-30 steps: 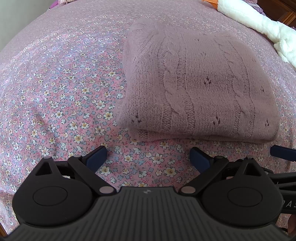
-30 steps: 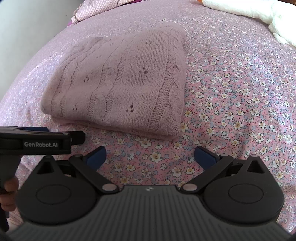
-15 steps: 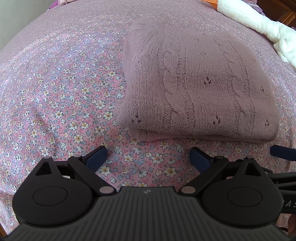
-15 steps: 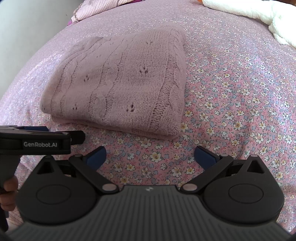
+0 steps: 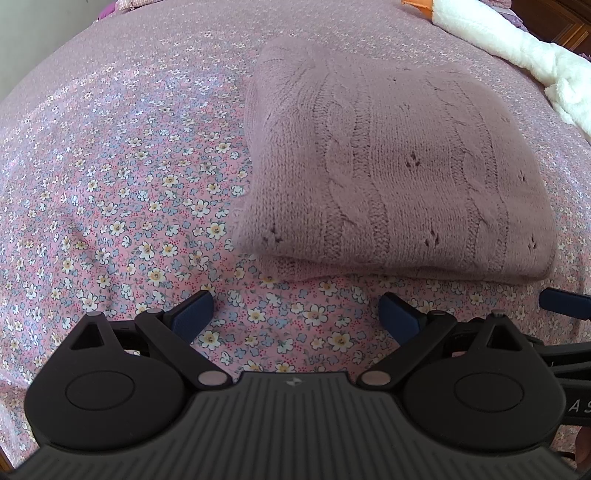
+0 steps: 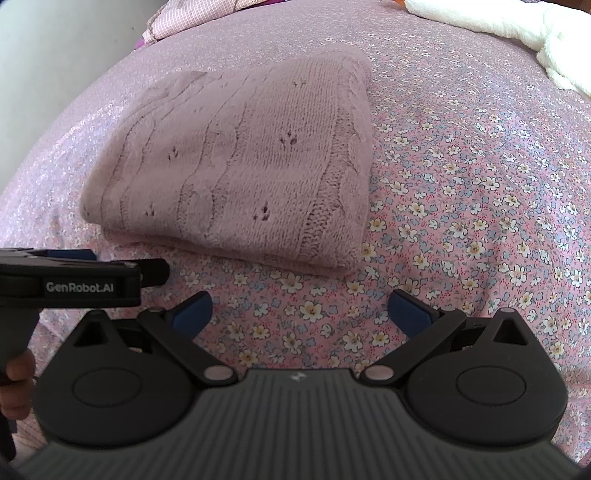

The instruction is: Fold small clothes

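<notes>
A dusty pink cable-knit sweater [image 5: 399, 173] lies folded into a thick rectangle on the flowered bedspread [image 5: 122, 177]. The same sweater [image 6: 243, 166] shows in the right wrist view, left of centre. My left gripper [image 5: 295, 314] hovers just short of the sweater's near edge, open, with only bedspread between its blue pads. My right gripper [image 6: 299, 310] is open too, near the sweater's right front corner and holding nothing. The left gripper's body [image 6: 85, 280] reaches in from the left of the right wrist view, held by a hand [image 6: 16, 384].
A white fluffy cloth [image 5: 524, 55] lies at the far right of the bed, also seen as the white cloth [image 6: 517, 26]. A checked pink pillow [image 6: 207, 18] sits at the back left by a pale wall [image 6: 55, 55]. Flowered bedspread [image 6: 480, 184] stretches right of the sweater.
</notes>
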`<state>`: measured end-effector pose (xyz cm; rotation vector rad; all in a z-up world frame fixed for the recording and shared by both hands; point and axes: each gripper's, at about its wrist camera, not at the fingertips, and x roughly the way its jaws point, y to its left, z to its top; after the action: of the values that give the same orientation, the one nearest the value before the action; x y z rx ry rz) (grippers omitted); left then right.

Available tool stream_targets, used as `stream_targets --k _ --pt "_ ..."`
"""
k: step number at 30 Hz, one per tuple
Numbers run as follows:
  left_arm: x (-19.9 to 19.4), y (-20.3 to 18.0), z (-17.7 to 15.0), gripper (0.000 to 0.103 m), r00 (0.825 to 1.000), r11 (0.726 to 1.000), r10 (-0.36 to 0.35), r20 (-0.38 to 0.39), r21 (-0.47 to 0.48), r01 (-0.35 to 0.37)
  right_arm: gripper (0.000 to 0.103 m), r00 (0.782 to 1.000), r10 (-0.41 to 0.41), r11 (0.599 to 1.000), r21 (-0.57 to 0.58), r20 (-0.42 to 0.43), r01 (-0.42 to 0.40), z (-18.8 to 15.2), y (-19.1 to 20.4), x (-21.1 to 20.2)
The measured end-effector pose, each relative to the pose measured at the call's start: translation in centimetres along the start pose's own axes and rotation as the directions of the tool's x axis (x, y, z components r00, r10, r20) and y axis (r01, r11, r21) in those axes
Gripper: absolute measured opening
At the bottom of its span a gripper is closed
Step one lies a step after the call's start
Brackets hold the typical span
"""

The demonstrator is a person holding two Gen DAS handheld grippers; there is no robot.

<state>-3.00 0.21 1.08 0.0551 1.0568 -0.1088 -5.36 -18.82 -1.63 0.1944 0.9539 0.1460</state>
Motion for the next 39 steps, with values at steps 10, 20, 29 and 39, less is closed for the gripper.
stream_targets --k 10,20,29,39 --pt "0.00 0.02 -0.01 0.100 1.000 1.000 0.000 0.000 0.000 0.000 0.103 1.000 -0.006 1.000 -0.005 -0.002 0.006 0.03 0.09 0.07" --pt "0.01 0.05 -0.03 0.100 1.000 1.000 0.000 0.000 0.000 0.000 0.103 1.000 -0.009 1.000 -0.006 -0.003 0.009 0.02 0.12 0.05" --pt "-0.03 0.07 -0.04 0.100 1.000 1.000 -0.001 0.001 0.000 0.001 0.103 1.000 -0.010 1.000 -0.007 -0.003 0.010 -0.02 0.20 0.04" --pt "-0.09 0.04 -0.14 0.100 1.000 1.000 -0.001 0.002 0.000 0.001 0.103 1.000 -0.014 1.000 -0.010 -0.004 0.014 0.00 0.23 0.02"
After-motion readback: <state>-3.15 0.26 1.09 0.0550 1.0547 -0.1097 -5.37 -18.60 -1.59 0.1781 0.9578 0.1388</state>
